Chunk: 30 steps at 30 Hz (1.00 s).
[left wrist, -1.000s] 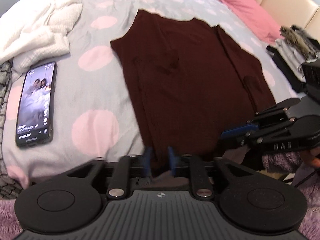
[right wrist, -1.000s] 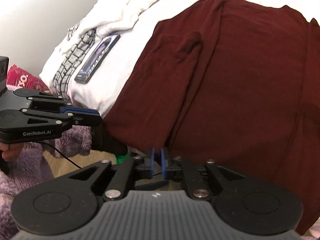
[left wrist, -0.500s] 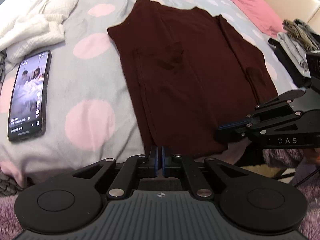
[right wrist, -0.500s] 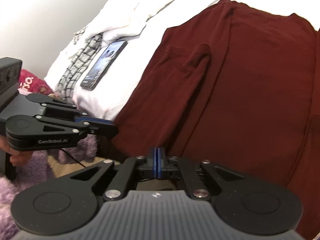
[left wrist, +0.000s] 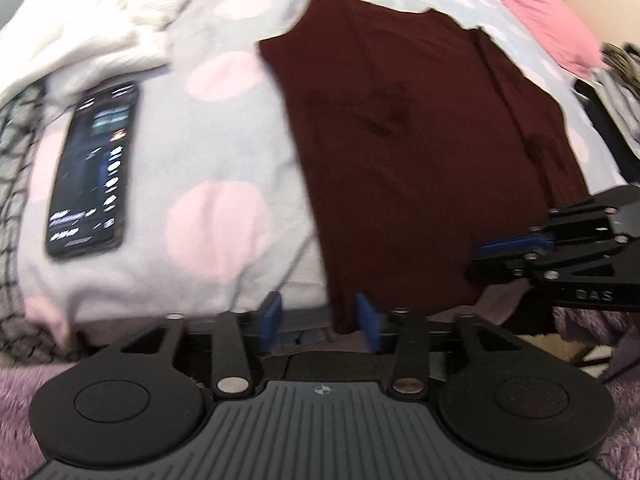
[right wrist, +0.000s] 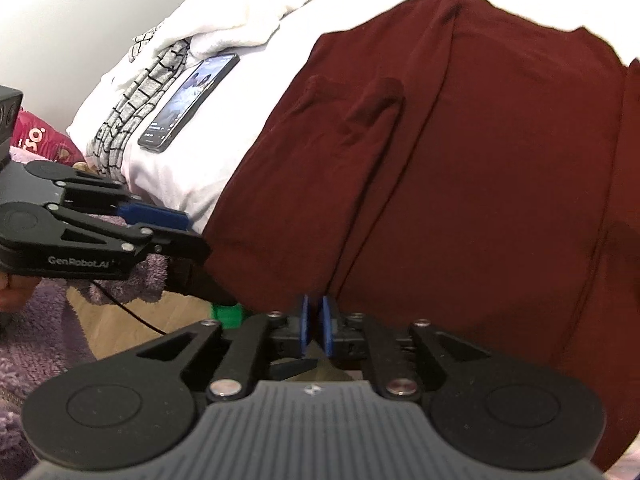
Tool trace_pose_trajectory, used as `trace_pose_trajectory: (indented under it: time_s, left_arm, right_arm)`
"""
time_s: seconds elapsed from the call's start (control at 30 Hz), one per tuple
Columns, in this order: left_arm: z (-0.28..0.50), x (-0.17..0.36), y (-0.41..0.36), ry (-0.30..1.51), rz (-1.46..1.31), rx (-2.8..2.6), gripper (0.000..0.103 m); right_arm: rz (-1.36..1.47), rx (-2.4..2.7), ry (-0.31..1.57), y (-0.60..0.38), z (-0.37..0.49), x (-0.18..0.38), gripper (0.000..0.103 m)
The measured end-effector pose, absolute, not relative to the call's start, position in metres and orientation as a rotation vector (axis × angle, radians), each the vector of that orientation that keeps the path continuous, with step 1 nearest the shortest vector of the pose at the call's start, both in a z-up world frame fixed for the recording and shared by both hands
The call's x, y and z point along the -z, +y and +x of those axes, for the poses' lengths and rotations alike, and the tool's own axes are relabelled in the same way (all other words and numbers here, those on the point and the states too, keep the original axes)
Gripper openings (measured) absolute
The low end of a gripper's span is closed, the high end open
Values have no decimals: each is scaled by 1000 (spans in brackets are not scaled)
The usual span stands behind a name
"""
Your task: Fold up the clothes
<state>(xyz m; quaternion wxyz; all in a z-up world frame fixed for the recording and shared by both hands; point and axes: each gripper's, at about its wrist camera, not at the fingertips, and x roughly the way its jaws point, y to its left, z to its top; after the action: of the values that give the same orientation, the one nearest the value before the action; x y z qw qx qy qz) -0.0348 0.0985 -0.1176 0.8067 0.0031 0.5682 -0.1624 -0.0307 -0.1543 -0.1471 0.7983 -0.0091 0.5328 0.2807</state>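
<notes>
Left wrist view
Maroon shirt point(left wrist: 420, 152): spread flat on the dotted bedspread point(left wrist: 216, 224), sleeves folded in over the body, hem hanging over the bed's near edge.
Left gripper point(left wrist: 320, 318): blue fingers spread apart, the shirt's near hem corner in the gap between them; no clamp on the cloth.
Right gripper point(left wrist: 508, 248): seen from the side at the shirt's right hem corner; from here I cannot tell whether its fingers grip.
Phone point(left wrist: 94, 172): screen up on the bedspread, left of the shirt and well apart from it.
White garment point(left wrist: 92, 36): bunched beyond the phone, left of the shirt.
Pink pillow point(left wrist: 536, 4): beyond the shirt's far right corner.

Right wrist view
Right gripper point(right wrist: 315, 326): fingers nearly together with a thin slit left, right at the shirt's point(right wrist: 460, 168) hem; cloth between them not discernible.
Left gripper point(right wrist: 160, 220): at the shirt's left hem corner.
Phone point(right wrist: 190, 100): left of the shirt.
</notes>
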Motion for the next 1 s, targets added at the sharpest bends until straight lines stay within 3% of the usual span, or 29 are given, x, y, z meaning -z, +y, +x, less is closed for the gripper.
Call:
trace_pose_trajectory:
  time_s: [0.47,0.53,0.6,0.7,0.77,1.0]
  left_arm:
    - [-17,149,116,1328,-167,336,47]
    - [-16,151,114,1330,-167,342,46]
    - [-15,154,111,1335,-176,346,44]
    - [-12,159,111,1339,-216,364,32]
    - [-14,158,111,1334,-230,385,17]
    - [-28,137,104,1256,-167,428,11]
  right_arm:
    - [-59,-590,1093,-152,-27,138,20]
    - [-54,-591,1090,-152,-26,137,27]
    - [-54,-593,1090,-152,-26,138,27]
    - [-60,-601,1090,-149,-26,138,27]
    - [-65,-605,1090,-148,-26,138,27]
    - [-54,-584,1070,-152,-26,133,27]
